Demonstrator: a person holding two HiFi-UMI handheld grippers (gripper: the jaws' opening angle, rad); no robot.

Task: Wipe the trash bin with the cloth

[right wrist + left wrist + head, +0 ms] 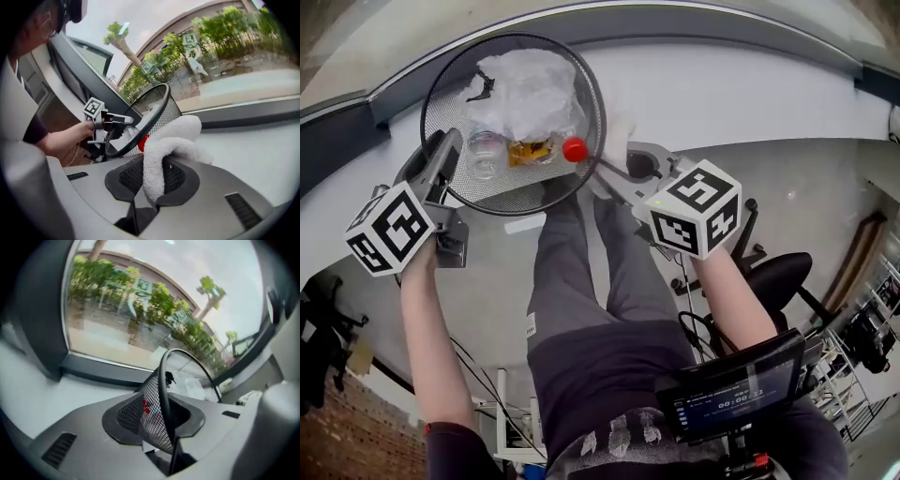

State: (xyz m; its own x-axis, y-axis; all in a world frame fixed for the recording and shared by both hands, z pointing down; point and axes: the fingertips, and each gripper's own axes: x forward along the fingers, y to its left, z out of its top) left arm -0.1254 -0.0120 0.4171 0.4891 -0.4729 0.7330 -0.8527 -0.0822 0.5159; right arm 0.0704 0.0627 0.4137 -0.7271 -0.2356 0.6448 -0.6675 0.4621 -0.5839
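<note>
The black wire-mesh trash bin (450,112) is tilted with its mouth toward me; a crumpled clear plastic bag (530,89), a clear cup and a red round thing (574,149) lie inside. My left gripper (445,155) grips the bin at its left rim. In the left gripper view the mesh wall and rim (152,399) stand pinched between the jaws of the left gripper (159,427). My right gripper (152,185) is shut on a white cloth (171,140), folded over and held just right of the bin's rim (161,105). From above the cloth (619,136) shows beside the bin.
A white ledge (722,94) runs under a window behind the bin. Below are the person's legs (581,281), a black office chair (778,277) at right and a screen device (731,384) on the lap. Cables and a rack sit on the floor.
</note>
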